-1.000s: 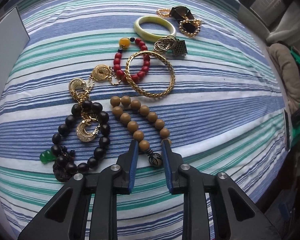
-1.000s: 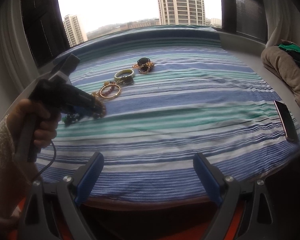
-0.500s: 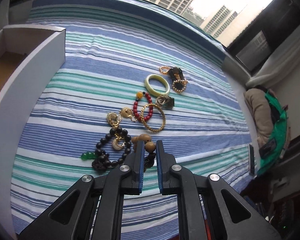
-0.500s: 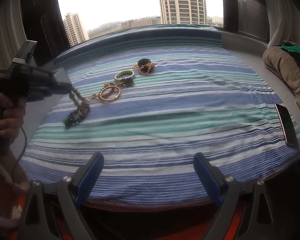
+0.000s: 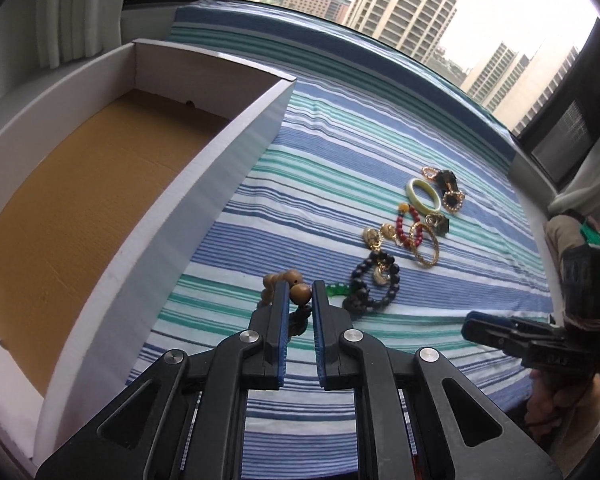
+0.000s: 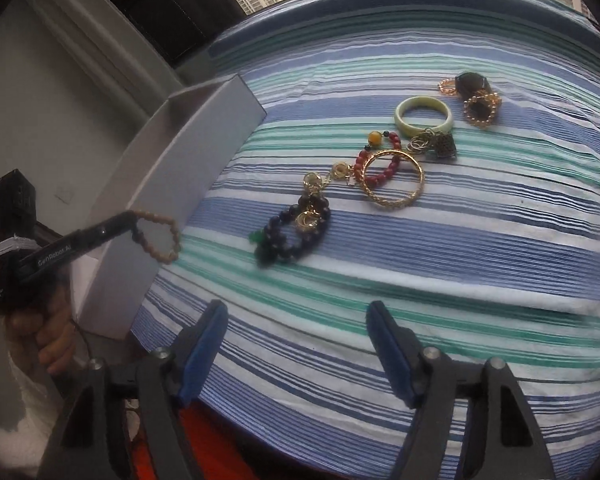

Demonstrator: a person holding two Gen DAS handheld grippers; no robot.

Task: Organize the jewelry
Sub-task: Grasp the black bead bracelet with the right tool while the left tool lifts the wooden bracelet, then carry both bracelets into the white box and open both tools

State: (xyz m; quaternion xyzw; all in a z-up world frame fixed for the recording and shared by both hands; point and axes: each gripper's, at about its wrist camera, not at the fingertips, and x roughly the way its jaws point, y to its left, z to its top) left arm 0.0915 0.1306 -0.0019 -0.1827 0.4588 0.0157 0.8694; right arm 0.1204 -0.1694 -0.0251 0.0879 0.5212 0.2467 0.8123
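Note:
My left gripper [image 5: 300, 300] is shut on a tan wooden bead bracelet [image 5: 278, 280], held in the air just right of a white box [image 5: 204, 184] with a brown cardboard floor. In the right wrist view the bracelet [image 6: 160, 236] hangs as a loop from the left gripper [image 6: 130, 216] in front of the box wall [image 6: 172, 184]. My right gripper [image 6: 297, 312] hovers over the striped cloth with its jaws closing and nothing between them. Ahead of it lie a black bead bracelet [image 6: 292, 232], a gold bangle [image 6: 394, 178], a red bead bracelet [image 6: 380, 164] and a pale green bangle [image 6: 424, 114].
More gold and dark pieces [image 6: 472, 96] lie at the far end of the row. Small gold earrings [image 6: 312, 180] sit by the black beads. Folded clothing [image 5: 560, 236] lies off the right side of the striped cloth [image 5: 340, 152]. Windows stand behind.
The left gripper shut on the wooden bracelet, lifted it off the cloth and carried it left to the box. The right gripper swung toward the jewelry and its jaws narrowed.

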